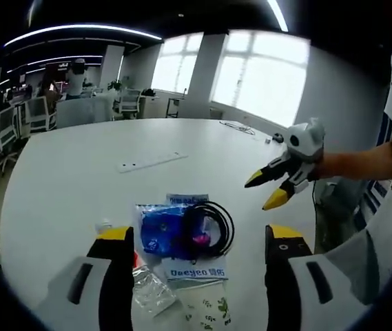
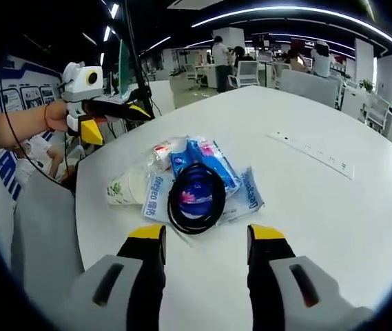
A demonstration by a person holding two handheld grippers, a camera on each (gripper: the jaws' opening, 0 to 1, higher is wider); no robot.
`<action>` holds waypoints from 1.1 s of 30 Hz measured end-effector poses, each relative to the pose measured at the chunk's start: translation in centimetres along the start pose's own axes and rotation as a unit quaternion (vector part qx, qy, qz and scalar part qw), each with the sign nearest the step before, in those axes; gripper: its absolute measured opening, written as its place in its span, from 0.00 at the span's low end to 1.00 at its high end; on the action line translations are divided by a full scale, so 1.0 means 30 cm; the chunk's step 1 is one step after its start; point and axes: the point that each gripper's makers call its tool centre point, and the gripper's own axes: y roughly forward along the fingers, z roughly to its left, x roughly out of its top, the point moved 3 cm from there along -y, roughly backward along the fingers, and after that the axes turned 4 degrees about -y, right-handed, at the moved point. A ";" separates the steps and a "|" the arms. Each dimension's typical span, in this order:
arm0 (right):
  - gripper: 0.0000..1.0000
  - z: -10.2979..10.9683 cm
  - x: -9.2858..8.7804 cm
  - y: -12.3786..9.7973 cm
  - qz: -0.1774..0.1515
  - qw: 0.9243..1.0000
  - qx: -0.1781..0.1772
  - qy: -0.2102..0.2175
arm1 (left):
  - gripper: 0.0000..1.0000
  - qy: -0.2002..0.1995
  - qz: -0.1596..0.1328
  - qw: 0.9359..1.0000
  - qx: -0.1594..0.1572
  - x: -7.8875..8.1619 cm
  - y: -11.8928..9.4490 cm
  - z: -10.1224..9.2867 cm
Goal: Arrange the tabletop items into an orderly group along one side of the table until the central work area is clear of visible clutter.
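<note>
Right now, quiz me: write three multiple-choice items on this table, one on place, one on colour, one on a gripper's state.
1. Where does the black cable coil lie?
A. on the blue packets
B. on the floor
C. in a gripper

2. What colour are the gripper tips?
A. red
B. yellow
C. green

3. How is the right gripper?
A. shut on the coil
B. shut on a cup
C. open, empty

Answers: 1 A, the coil rests on the blue packets; 2 B, the left gripper shows yellow tips, as does the right; 3 C, its jaws stand apart short of the pile.
</note>
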 end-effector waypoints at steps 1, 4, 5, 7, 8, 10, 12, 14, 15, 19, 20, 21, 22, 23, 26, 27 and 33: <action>0.46 -0.001 0.000 0.004 0.000 1.000 0.001 0.000 | 0.79 0.000 0.001 1.000 -0.001 -0.001 0.004 0.002; 0.45 -0.008 -0.003 0.017 0.000 1.000 0.002 0.002 | 0.78 -0.002 0.001 1.000 -0.004 -0.002 0.020 0.005; 0.45 -0.011 -0.005 0.022 0.000 1.000 0.003 0.002 | 0.78 -0.002 0.002 1.000 -0.004 -0.003 0.025 0.006; 0.45 -0.012 -0.006 0.028 0.001 1.000 0.004 0.003 | 0.77 -0.002 0.003 1.000 -0.006 -0.004 0.033 0.006; 0.45 -0.013 -0.007 0.033 0.002 1.000 0.004 0.003 | 0.77 -0.003 0.003 1.000 -0.007 -0.004 0.039 0.006; 0.44 -0.015 -0.008 0.040 0.002 1.000 0.005 0.004 | 0.76 -0.002 0.004 1.000 -0.008 -0.005 0.048 0.007; 0.44 -0.016 -0.008 0.045 0.002 1.000 0.005 0.005 | 0.75 -0.003 0.005 1.000 -0.009 -0.007 0.060 0.009; 0.44 -0.021 -0.009 0.054 0.003 1.000 0.005 0.007 | 0.74 -0.002 0.007 1.000 -0.010 -0.011 0.073 0.009; 0.43 -0.024 -0.011 0.059 0.003 1.000 0.005 0.007 | 0.73 -0.002 0.008 1.000 -0.012 -0.013 0.081 0.008; 0.43 -0.029 -0.014 0.075 0.004 1.000 0.007 0.009 | 0.71 -0.001 0.011 1.000 -0.016 -0.017 0.104 0.008; 0.42 -0.031 -0.015 0.079 0.004 1.000 0.007 0.010 | 0.71 -0.001 0.012 1.000 -0.016 -0.020 0.112 0.010; 0.42 -0.031 -0.016 0.080 0.004 1.000 0.008 0.010 | 0.71 -0.001 0.013 1.000 -0.016 -0.020 0.114 0.011; 0.42 -0.033 -0.018 0.088 0.006 1.000 0.009 0.010 | 0.71 -0.001 0.014 1.000 -0.018 -0.024 0.124 0.013; 0.42 -0.034 -0.018 0.091 0.006 1.000 0.009 0.010 | 0.70 0.000 0.015 1.000 -0.018 -0.026 0.129 0.013; 0.42 -0.039 -0.020 0.103 0.007 1.000 0.011 0.011 | 0.69 0.000 0.020 1.000 -0.020 -0.033 0.147 0.016; 0.42 -0.038 -0.019 0.105 0.007 1.000 0.011 0.011 | 0.69 0.001 0.021 1.000 -0.020 -0.034 0.152 0.017; 0.40 -0.045 -0.024 0.135 0.011 1.000 0.014 0.014 | 0.66 0.002 0.030 0.999 -0.022 -0.049 0.189 0.026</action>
